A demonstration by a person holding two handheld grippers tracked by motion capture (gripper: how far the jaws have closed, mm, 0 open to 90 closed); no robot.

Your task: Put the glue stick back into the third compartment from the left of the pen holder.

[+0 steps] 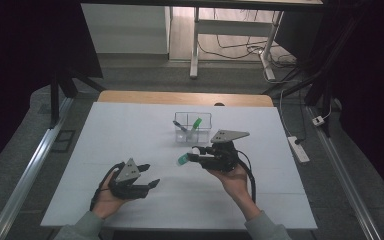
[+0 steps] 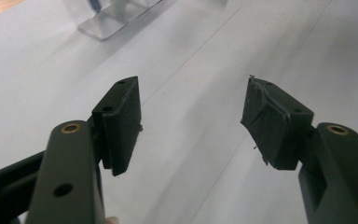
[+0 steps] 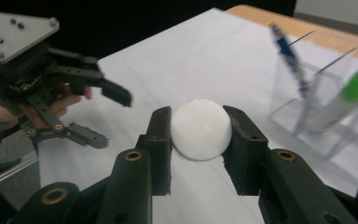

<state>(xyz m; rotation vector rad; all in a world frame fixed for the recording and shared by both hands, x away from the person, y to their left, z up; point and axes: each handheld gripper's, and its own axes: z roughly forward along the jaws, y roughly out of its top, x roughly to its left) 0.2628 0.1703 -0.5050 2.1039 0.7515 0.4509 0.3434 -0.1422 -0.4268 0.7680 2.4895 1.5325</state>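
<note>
My right gripper (image 1: 194, 157) is shut on a white marker with a green cap (image 1: 182, 159); the cap pokes out to the left past the jaws. In the right gripper view the marker's round white end (image 3: 199, 129) faces the camera, squeezed between both pads. My left gripper (image 1: 152, 174) hovers low over the white table at the front left, open, with nothing between its fingers (image 2: 121, 123). The right gripper view also catches the left gripper (image 3: 114, 119) farther off, jaws spread.
A clear plastic holder (image 1: 203, 134) stands at the table's middle back, with a blue pen (image 1: 180, 126) and a green-capped marker (image 1: 195, 123) in it. The white sheet (image 1: 130, 130) covers the wooden table (image 1: 185, 97). A power strip (image 1: 298, 148) lies on the floor at the right.
</note>
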